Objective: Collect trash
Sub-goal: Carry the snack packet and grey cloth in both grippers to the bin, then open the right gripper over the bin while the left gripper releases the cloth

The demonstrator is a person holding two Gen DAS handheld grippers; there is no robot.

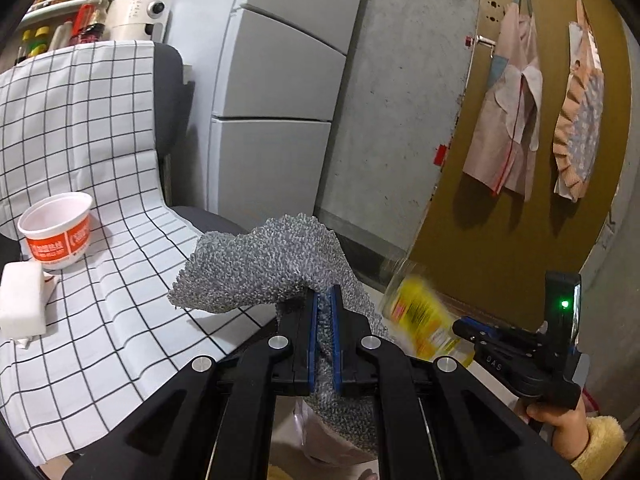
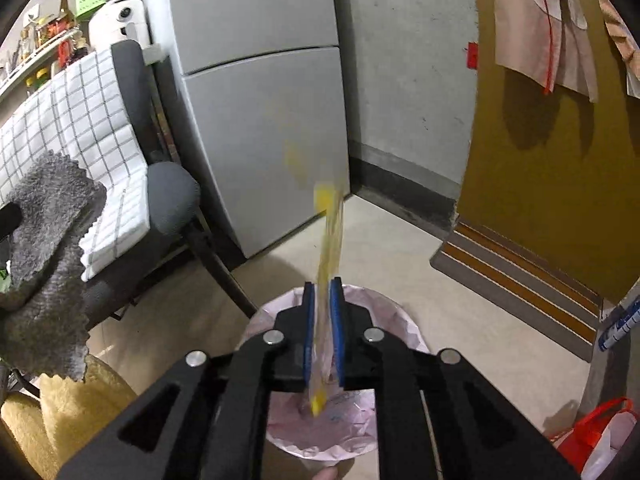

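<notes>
A tall grey fridge (image 2: 256,92) stands against the concrete wall, and a yellow-brown door (image 1: 500,184) beside it has aprons hanging on it. Left of the fridge is a dark chair (image 2: 172,196) with a white checked cloth (image 1: 80,152) draped over its back and seat. On that cloth sit a white and orange paper tub (image 1: 56,230), mouth up, and a white foam block (image 1: 20,304) just beside it.

On the floor below the chair's edge stands a bin lined with a pink bag (image 2: 400,316). The right gripper (image 2: 323,292) hangs directly over its mouth. Between its blue pads is a clear and yellow plastic wrapper (image 2: 330,240), blurred; its long axis runs along the fingers, one end reaching out past the tips toward the fridge, the other end pointing down into the bin. The pads stand slightly apart and I cannot tell whether they press on it. From the left camera the wrapper looks like a crumpled yellow bundle in front of that gripper.

The left gripper (image 1: 325,300) is clenched on a grey fuzzy rag (image 1: 264,260), which flops over the fingertips and trails down beneath them, beside the chair seat.
</notes>
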